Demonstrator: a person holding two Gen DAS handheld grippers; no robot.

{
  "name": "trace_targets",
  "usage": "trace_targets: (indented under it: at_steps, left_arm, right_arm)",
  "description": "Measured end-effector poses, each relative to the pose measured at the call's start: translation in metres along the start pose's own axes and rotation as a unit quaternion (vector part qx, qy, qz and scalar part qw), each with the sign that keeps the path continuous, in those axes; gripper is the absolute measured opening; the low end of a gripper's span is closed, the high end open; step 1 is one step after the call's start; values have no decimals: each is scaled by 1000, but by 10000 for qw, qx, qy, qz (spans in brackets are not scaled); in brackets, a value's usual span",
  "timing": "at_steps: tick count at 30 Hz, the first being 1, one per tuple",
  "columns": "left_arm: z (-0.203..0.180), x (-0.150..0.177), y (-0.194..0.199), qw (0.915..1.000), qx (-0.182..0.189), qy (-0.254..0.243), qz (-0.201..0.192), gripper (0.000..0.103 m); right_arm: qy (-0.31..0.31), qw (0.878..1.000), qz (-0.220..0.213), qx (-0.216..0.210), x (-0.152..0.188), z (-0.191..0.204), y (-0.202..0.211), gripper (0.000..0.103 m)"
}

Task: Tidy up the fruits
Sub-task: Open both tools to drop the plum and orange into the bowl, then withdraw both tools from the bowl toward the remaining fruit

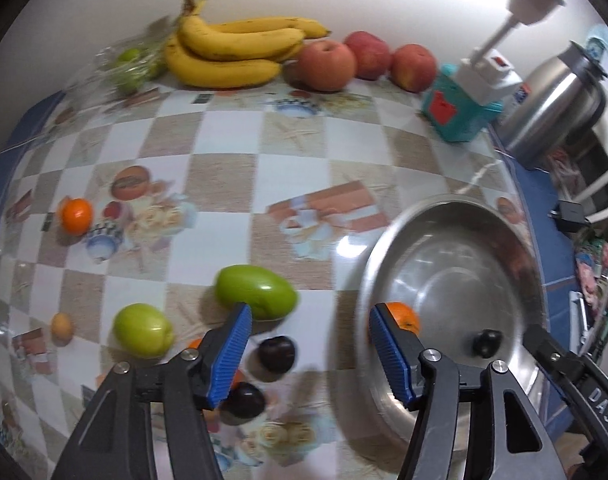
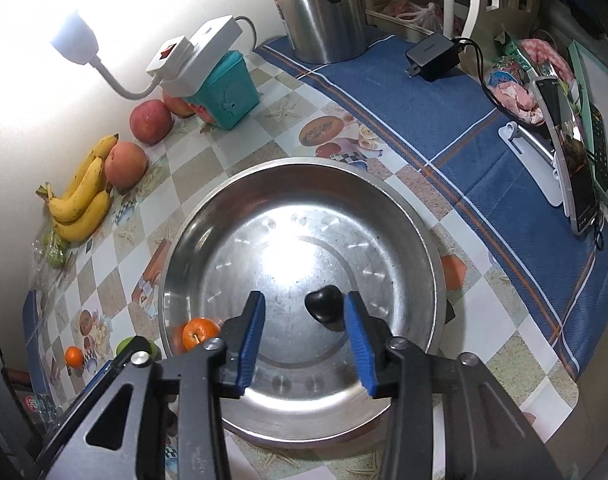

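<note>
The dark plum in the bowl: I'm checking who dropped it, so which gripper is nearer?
Right. The right gripper hangs open right over the plum, which lies by its right finger. The left gripper is over the bowl's rim, nearer the orange.

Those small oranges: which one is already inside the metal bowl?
The orange lying against the bowl's inner left wall, near a dark plum. The other orange sits alone on the tablecloth, far left.

bowl [image 2: 404, 216] centre bare, plum [image 2: 324, 302] and orange [image 2: 199, 334] inside (near rim)
</note>
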State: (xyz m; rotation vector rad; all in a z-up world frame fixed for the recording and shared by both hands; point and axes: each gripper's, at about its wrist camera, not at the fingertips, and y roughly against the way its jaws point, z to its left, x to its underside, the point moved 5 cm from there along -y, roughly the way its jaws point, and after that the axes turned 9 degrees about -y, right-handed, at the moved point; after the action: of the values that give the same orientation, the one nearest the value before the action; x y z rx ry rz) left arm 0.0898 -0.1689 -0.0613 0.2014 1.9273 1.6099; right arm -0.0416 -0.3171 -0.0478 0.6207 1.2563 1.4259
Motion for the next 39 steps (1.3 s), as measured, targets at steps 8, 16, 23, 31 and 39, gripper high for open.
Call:
trace_targets:
  at_steps: [8, 16, 23, 31, 39]
  left_arm:
    - [14, 7, -8, 9994, -124, 268, 187, 83]
    - [22, 12, -13, 9985, -291, 362, 280, 91]
    - [26, 13, -15, 9979, -450, 353, 307, 103]
    - [33, 15, -17, 9968, -609, 429, 307, 103]
    - [40, 14, -15, 9963, -747, 412, 114, 103]
  right_arm:
    - [200, 9997, 144, 46, 7, 6, -6, 63]
    - [432, 9989, 105, 151, 9, 10, -8, 79]
    - [574, 9980, 110, 222, 11, 11, -11, 81]
    - [707, 9971, 94, 281, 13, 14, -14, 95]
    - [748, 9966, 20, 355, 14, 13, -14, 102]
